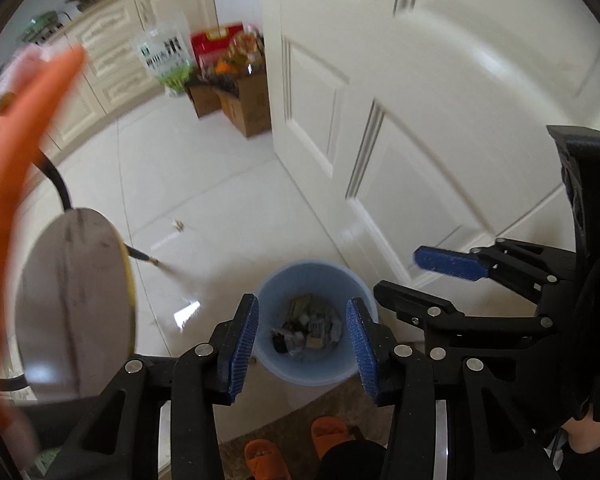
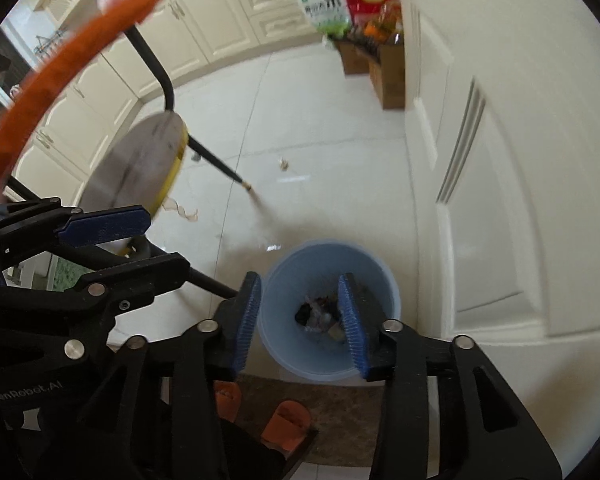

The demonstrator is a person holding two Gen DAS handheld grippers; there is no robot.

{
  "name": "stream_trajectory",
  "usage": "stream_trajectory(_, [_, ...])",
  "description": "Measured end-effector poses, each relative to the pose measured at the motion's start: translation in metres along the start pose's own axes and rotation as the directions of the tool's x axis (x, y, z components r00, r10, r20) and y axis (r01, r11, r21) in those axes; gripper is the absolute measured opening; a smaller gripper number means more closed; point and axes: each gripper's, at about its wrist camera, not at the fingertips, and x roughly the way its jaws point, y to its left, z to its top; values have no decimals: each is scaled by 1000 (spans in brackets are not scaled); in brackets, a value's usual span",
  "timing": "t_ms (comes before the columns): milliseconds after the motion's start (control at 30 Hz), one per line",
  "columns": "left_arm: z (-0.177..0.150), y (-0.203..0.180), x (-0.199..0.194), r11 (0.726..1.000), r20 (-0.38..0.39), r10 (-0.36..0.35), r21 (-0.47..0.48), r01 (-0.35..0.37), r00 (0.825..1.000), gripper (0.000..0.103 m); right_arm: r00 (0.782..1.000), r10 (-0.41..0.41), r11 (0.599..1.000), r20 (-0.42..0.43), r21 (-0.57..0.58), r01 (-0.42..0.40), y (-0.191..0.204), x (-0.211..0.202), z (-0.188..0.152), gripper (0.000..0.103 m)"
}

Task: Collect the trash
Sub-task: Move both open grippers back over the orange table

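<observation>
A light blue trash bin (image 1: 284,368) stands on the white tile floor by the door, with several scraps of trash (image 1: 308,326) inside; it also shows in the right wrist view (image 2: 380,280). My left gripper (image 1: 300,346) is open and empty above the bin. My right gripper (image 2: 302,322) is open and empty above the bin too; it shows at the right of the left wrist view (image 1: 396,276). A small crumpled scrap (image 1: 177,224) lies on the floor beyond the bin, also in the right wrist view (image 2: 284,165). A curled strip (image 2: 186,212) lies near the stool.
A white door (image 1: 440,120) stands right of the bin. A round stool (image 1: 76,300) with black legs is at the left. Cardboard boxes (image 1: 244,104) with bags stand by cream cabinets (image 1: 108,52). Orange slippers (image 1: 296,440) stand on a brown mat below.
</observation>
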Motion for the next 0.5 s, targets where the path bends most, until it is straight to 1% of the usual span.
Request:
stream_trajectory(33, [-2, 0, -14, 1000, 26, -1, -4, 1, 1000, 45, 999, -28, 1000, 37, -10, 28, 7, -19, 2, 53])
stream_trajectory(67, [-6, 1, -31, 1000, 57, -1, -8, 2, 998, 46, 998, -40, 999, 54, -14, 41, 11, -28, 4, 56])
stream_trajectory(100, [-10, 3, -48, 1000, 90, 2, -13, -1, 996, 50, 995, -55, 998, 82, -17, 57, 16, -42, 6, 64])
stream_trajectory(133, [-14, 5, -63, 1000, 117, 4, -15, -2, 993, 54, 990, -66, 997, 124, -22, 69, 24, -62, 9, 71])
stream_trajectory(167, [-19, 8, -85, 1000, 163, 6, -21, -3, 987, 56, 987, -69, 997, 143, -24, 73, 28, -71, 11, 75])
stream_trajectory(233, [-29, 14, -115, 1000, 228, 15, -29, -9, 974, 69, 976, -65, 997, 207, -31, 73, 45, -100, 18, 91])
stream_trajectory(267, [-34, 18, -130, 999, 262, 27, -38, -17, 965, 73, 973, -54, 997, 224, -38, 64, 51, -107, 22, 94])
stream_trajectory(300, [-41, 25, -149, 998, 302, 50, -51, -37, 952, 82, 968, -26, 998, 251, -55, 41, 63, -120, 28, 94])
stream_trajectory(333, [-46, 31, -160, 997, 328, 67, -61, -50, 942, 86, 963, -10, 997, 270, -71, 31, 74, -129, 35, 94])
stream_trajectory(367, [-51, 39, -173, 995, 356, 86, -73, -64, 931, 87, 958, -3, 995, 286, -92, 31, 86, -136, 40, 94])
stream_trajectory(400, [-57, 48, -185, 993, 378, 106, -87, -79, 920, 88, 955, 1, 994, 296, -108, 33, 96, -140, 44, 97])
stream_trajectory(433, [-64, 59, -197, 990, 397, 125, -105, -91, 909, 90, 949, 6, 990, 314, -139, 40, 114, -146, 53, 99])
stream_trajectory(500, [-80, 86, -218, 983, 418, 162, -146, -111, 894, 92, 945, 26, 983, 327, -180, 36, 139, -150, 62, 100])
